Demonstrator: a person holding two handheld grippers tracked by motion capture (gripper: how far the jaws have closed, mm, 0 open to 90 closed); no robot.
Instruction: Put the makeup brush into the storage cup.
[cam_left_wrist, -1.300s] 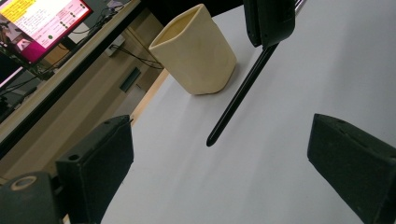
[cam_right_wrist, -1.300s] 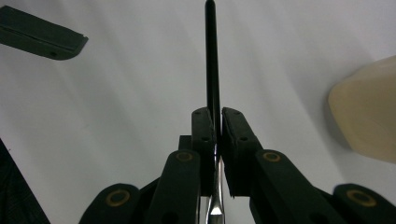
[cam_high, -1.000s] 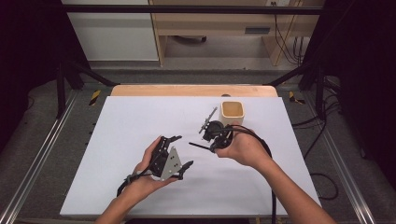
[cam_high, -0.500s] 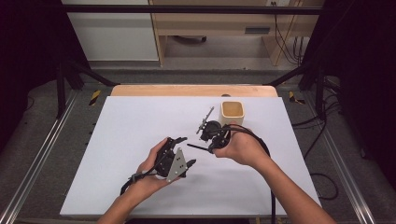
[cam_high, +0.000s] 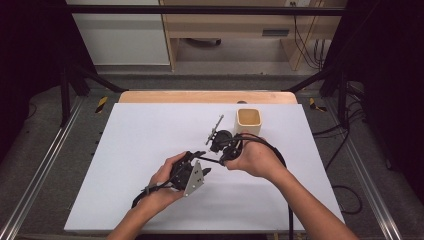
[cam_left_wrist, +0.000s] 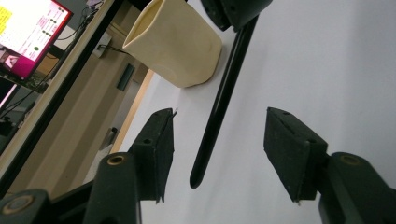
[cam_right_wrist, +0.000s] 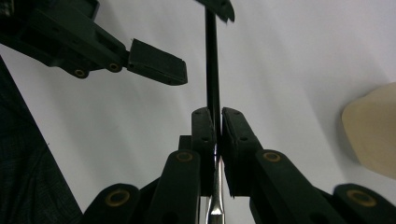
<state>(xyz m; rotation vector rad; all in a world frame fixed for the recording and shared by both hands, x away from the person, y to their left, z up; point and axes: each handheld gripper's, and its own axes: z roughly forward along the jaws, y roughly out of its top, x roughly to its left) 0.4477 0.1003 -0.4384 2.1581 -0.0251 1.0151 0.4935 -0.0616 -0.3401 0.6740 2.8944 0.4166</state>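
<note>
I am taking the cup (cam_high: 248, 121) as my landmark: it is standing on the white board (cam_high: 135, 150), toward the board's far edge and right of its middle. Just in front of the cup and slightly to its left, my right gripper (cam_high: 223, 151) is holding a slim tool (cam_high: 216, 129), whose metal end is pointing up past the cup's left side and whose handle (cam_left_wrist: 219, 107) is pointing away from the cup toward me. Farther from the cup, forward and left, my left gripper (cam_high: 199, 162) is sitting with the handle's tip lying between its jaws, which have just been closing, not touching either pad.
</note>
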